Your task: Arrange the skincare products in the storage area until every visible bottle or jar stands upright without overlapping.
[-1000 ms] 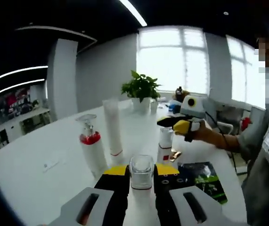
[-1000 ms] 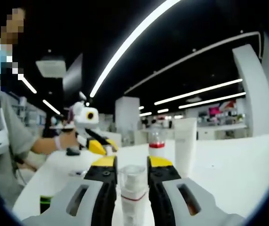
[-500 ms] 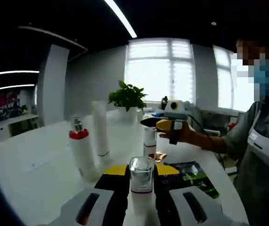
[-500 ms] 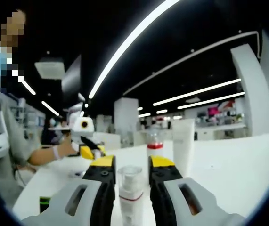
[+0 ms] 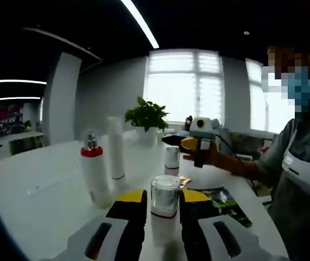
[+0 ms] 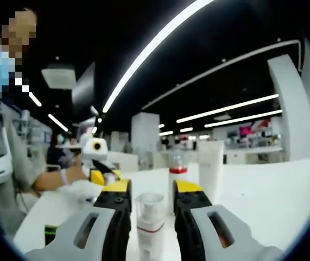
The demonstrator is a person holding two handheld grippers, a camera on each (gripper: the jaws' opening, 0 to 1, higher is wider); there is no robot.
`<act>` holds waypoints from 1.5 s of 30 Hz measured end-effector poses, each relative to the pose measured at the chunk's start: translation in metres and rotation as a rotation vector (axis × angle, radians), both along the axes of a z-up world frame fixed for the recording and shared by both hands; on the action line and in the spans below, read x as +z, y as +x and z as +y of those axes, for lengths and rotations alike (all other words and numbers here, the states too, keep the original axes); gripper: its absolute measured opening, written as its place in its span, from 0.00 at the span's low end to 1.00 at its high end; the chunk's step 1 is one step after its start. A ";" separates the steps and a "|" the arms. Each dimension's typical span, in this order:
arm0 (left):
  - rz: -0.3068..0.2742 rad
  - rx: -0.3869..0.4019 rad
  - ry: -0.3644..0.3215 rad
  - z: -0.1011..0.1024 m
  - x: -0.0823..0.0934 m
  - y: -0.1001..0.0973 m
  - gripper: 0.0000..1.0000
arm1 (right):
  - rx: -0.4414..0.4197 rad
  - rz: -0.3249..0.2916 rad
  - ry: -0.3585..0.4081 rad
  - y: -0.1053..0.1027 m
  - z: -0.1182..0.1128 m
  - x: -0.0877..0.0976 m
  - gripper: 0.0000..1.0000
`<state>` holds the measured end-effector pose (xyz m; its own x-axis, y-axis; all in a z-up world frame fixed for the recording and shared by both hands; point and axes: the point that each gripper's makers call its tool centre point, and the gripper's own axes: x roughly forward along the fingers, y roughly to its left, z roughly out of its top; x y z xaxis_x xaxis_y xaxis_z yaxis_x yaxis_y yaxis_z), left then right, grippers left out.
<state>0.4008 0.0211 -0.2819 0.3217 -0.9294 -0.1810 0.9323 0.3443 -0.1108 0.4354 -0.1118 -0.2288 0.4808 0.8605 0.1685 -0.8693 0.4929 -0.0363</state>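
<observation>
Looks like the setting-down step: the left gripper [image 5: 163,209] has a clear-capped bottle [image 5: 164,202] upright between its jaws, though I can't tell if they're actually clamped, and same story for the right gripper [image 6: 149,209] around its small bottle [image 6: 150,217]. Next it needs a gentle release without tipping, since the pump bottle [image 5: 94,173] and tall tube [image 5: 116,155] stand just ahead-left of the left gripper. It's a white table [image 5: 40,201] in a bright open office, with a potted plant [image 5: 146,117] further ahead by the windows.

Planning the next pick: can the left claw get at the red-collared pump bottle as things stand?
Probably not yet: the left claw has a clear-capped bottle between its jaws. The pump bottle itself stands unobstructed.
</observation>
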 end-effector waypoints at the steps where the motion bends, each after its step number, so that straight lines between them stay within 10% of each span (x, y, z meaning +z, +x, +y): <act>1: -0.003 0.009 0.006 0.000 -0.002 0.001 0.28 | 0.002 0.001 -0.003 0.000 0.001 -0.001 0.30; 10: 0.017 0.004 0.093 -0.001 -0.028 -0.005 0.44 | 0.034 0.024 -0.252 -0.007 0.011 -0.036 0.71; 19: 0.004 0.055 0.192 0.007 -0.050 0.007 0.41 | 0.012 0.098 -0.482 0.002 0.013 -0.092 0.64; 45: 0.043 0.170 0.240 0.033 -0.072 0.034 0.33 | -0.141 0.151 -0.574 0.033 -0.028 -0.113 0.59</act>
